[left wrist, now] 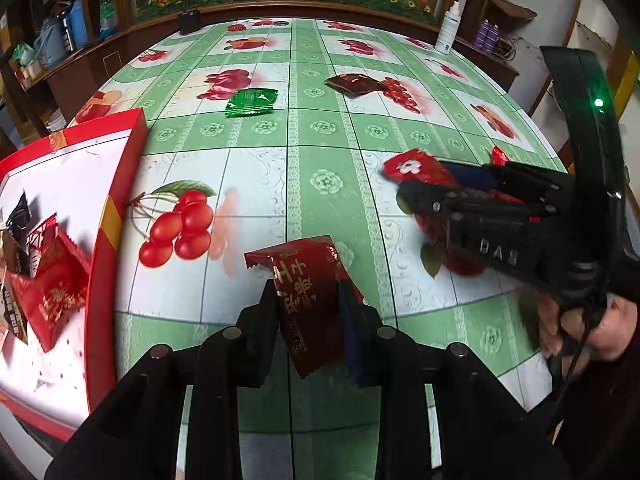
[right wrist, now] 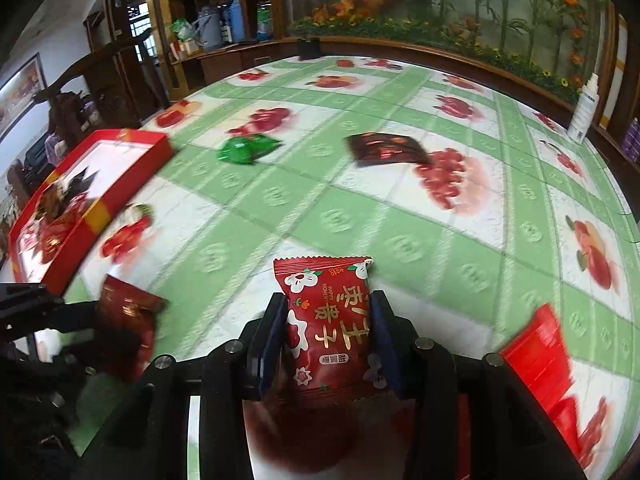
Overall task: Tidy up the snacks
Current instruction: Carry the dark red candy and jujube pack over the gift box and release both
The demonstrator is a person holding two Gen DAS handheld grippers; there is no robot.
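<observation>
Green-and-white oilcloth printed with cherries and other red fruit covers the table (left wrist: 320,168), with dark wooden cabinets and a painted flower panel behind it. At the 6 o'clock edge of the left wrist view, the left gripper (left wrist: 308,296) is pinching a dark red snack packet (left wrist: 310,300) between its pads; the packet stands with its long axis running up and away from the camera, its crimped top end tilted toward 11 o'clock and its gold lettering facing 9 o'clock. At 3 o'clock in that view the right gripper (left wrist: 416,188) reaches in from the side, held by a hand (left wrist: 580,328), its jaws pressed onto a bright red flowered packet (left wrist: 416,170) whose free end points toward 9 o'clock. Seen from the right wrist, that flowered packet sits upright between the two pads, long axis pointing to 12 o'clock, serrated edge on top. A red gift box (left wrist: 116,208) with a white inside lies open at 9 o'clock; several packets, red and black, are heaped in its near end. Well apart, toward 12 o'clock, a green packet (left wrist: 250,102) and a dark brown packet (left wrist: 354,84) lie flat on the cloth. A white bottle (left wrist: 448,30) stands at the far edge, about 1 o'clock.
</observation>
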